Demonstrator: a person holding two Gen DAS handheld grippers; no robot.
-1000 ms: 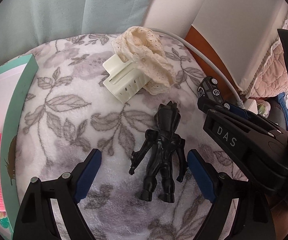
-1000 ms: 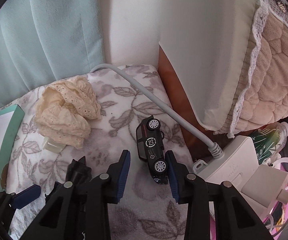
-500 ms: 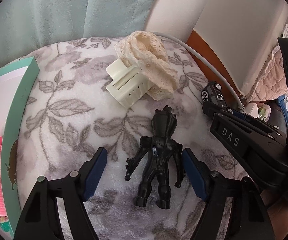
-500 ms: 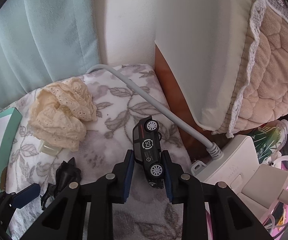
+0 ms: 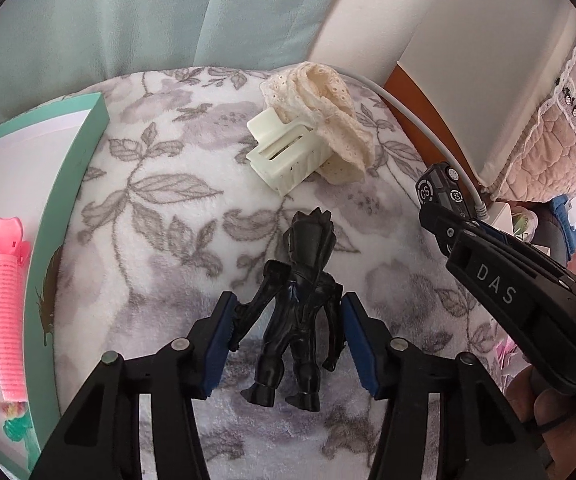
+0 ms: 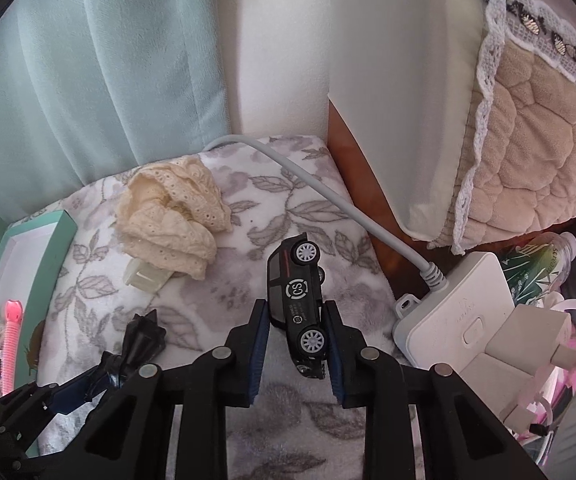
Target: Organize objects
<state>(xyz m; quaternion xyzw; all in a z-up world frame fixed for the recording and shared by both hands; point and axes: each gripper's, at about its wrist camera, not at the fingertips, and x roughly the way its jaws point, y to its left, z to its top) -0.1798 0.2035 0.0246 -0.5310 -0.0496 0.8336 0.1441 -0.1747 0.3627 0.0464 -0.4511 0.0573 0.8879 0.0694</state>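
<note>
A black spiky-headed toy figure (image 5: 300,308) lies face down on the floral blanket (image 5: 160,240). My left gripper (image 5: 290,332) is shut on it, with the blue pads (image 5: 220,336) pressed against its arms. The figure's head (image 6: 144,336) also shows at the lower left of the right wrist view. A black toy car (image 6: 294,300) marked "CS" is turned on its side, wheels to the right. My right gripper (image 6: 296,344) is shut on its rear half. In the left wrist view the car (image 5: 438,192) sticks out of the right gripper at the far right.
A cream lace scrunchie (image 5: 320,120) lies over a cream claw clip (image 5: 284,156) behind the figure. A mint-green box (image 5: 68,216) on the left holds a pink hair clip (image 5: 6,304). A white power strip (image 6: 456,312) with its cable (image 6: 328,192) and a quilted cushion (image 6: 528,152) are on the right.
Both grippers were open around their toys one second ago. The right one shut on the car first, and the left one has now shut on the figure.
</note>
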